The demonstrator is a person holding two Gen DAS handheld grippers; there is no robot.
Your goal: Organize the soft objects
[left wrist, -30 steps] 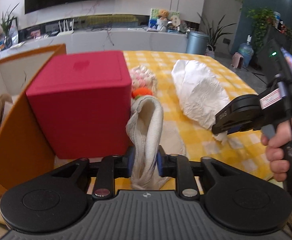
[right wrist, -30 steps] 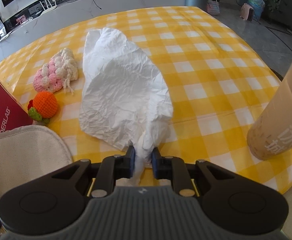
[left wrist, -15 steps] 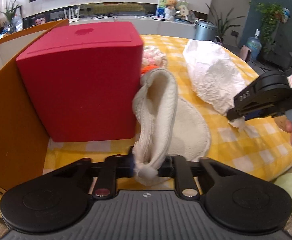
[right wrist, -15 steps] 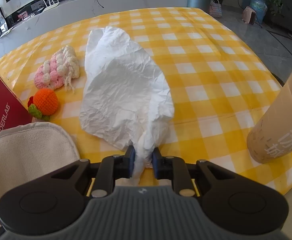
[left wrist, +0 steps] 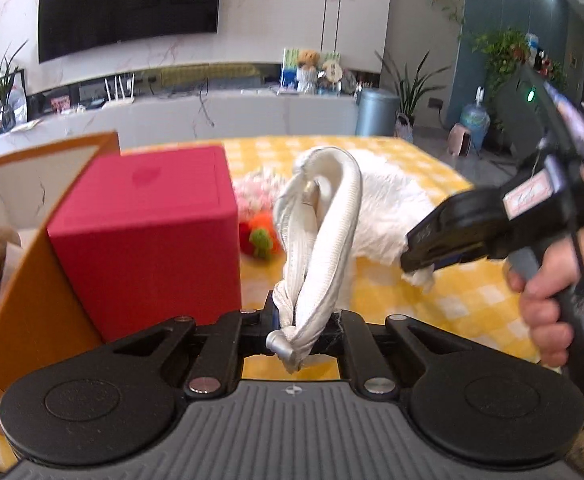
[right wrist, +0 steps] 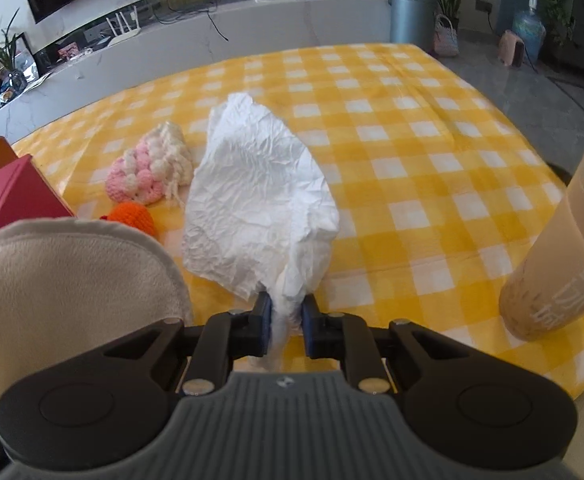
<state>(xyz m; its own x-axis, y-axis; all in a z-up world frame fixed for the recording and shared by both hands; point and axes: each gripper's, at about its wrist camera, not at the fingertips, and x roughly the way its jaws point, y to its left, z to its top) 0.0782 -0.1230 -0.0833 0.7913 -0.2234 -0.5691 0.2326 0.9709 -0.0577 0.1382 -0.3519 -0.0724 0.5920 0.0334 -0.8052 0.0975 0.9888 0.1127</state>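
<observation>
White crumpled cloth point(right wrist: 258, 204) was spread mid-tabletop, its near tip pinched by the right gripper point(right wrist: 286, 322). Cream padded cloth point(left wrist: 319, 240) was held raised beside the red box point(left wrist: 148, 236), clamped in the left gripper point(left wrist: 303, 330).

The cream cloth point(left wrist: 323, 236) looks soft, ribbed along its hem, fleecy on its face; the white sheet point(right wrist: 260, 208) is crinkled and papery; the pink-and-white piece point(right wrist: 150, 172) and orange piece point(right wrist: 134, 218) are nubbly crochet yarn; the red box point(left wrist: 148, 240) is smooth matt card
</observation>
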